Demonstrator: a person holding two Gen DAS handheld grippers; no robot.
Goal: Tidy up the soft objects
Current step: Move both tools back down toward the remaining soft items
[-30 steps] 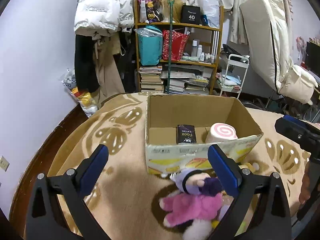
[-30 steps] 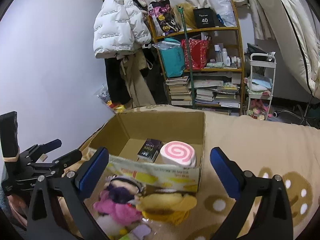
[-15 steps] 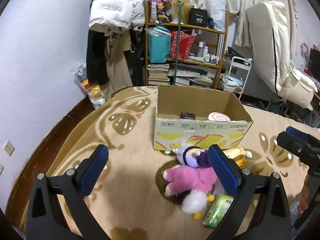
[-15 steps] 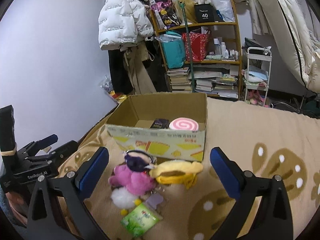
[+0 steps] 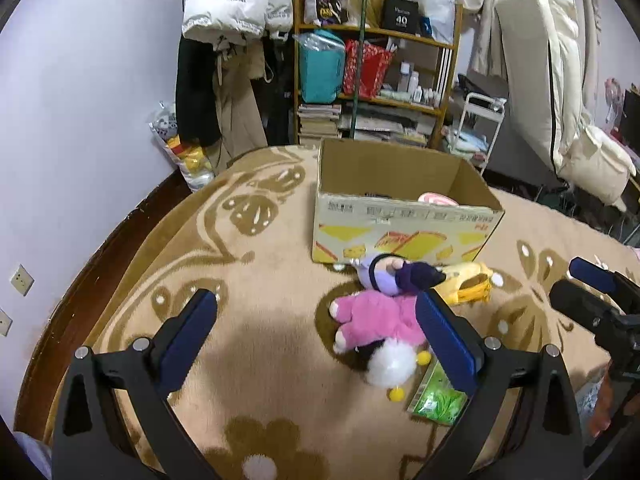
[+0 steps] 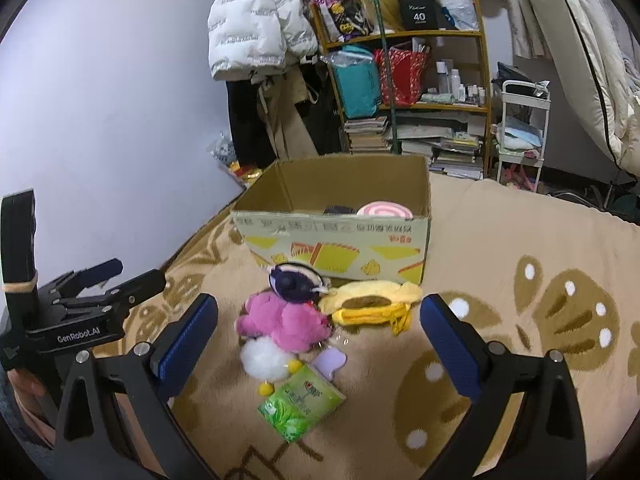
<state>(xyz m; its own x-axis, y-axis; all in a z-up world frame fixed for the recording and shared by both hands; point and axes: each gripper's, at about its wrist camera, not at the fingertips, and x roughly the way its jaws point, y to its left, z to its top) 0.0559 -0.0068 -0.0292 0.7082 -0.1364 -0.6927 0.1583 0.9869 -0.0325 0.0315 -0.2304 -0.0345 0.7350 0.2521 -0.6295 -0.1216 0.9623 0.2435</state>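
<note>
While empty and spread, right tongs [image 6: 318, 332] above pink plush [image 6: 286, 322], left tongs [image 5: 316, 328] beside.

The cardboard box's [image 6: 340, 240] front wall hides most of the pink swirl cushion [image 6: 384, 211] and a dark item [image 6: 339, 210].

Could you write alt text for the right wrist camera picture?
A pink plush doll, a yellow plush toy and a green tissue packet lie on a beige patterned blanket before an open cardboard box, framed by the right gripper, jaws open.
</note>
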